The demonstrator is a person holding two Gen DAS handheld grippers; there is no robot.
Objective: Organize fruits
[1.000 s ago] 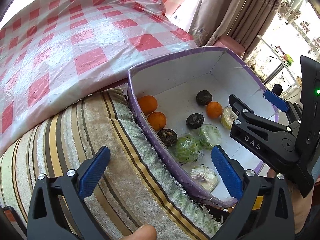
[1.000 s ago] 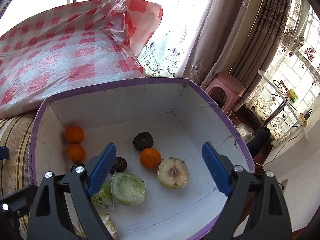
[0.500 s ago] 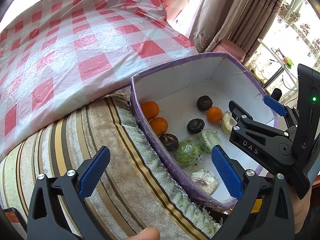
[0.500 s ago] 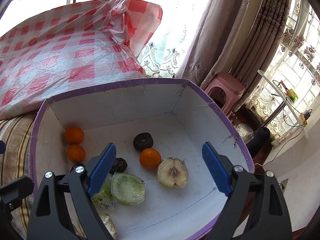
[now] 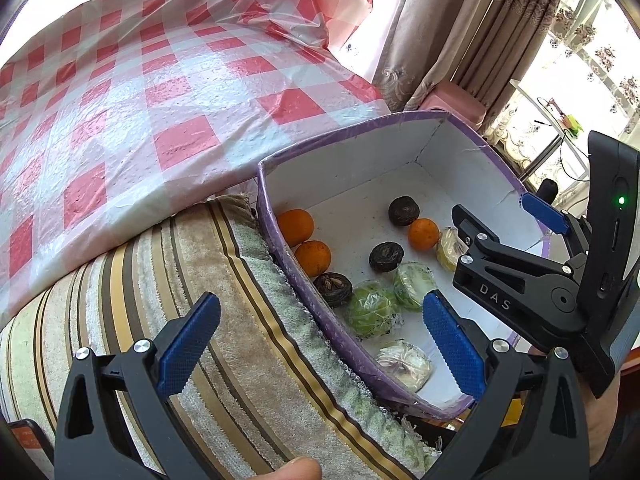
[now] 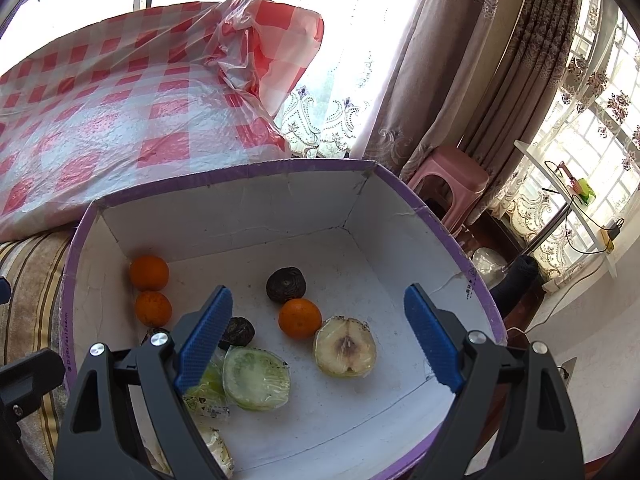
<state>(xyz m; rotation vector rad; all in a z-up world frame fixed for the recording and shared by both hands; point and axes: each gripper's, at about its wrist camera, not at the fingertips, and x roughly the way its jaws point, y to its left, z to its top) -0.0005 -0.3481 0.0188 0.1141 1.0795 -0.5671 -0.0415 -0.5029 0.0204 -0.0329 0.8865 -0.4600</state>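
Observation:
A purple-rimmed white box (image 6: 440,232) (image 5: 360,136) holds the fruit: three oranges (image 6: 300,318) (image 5: 296,227), dark wrinkled fruits (image 6: 286,284) (image 5: 403,210), wrapped green halves (image 6: 256,378) (image 5: 372,314) and a wrapped cut pear half (image 6: 345,347). My right gripper (image 6: 318,340) is open and empty, hovering over the box's near side above the pear half and the middle orange. My left gripper (image 5: 320,344) is open and empty, straddling the box's left wall above the striped towel (image 5: 224,320). The right gripper also shows in the left wrist view (image 5: 496,236).
A red-and-white checked plastic cover (image 5: 140,100) (image 6: 120,100) lies behind and left of the box. A pink stool (image 6: 448,176), curtains (image 6: 460,60) and a white side table (image 6: 568,200) stand to the right.
The left gripper has drawn back and up a little, so the box sits lower and farther right in its view. The right gripper has barely moved. Both stay open.

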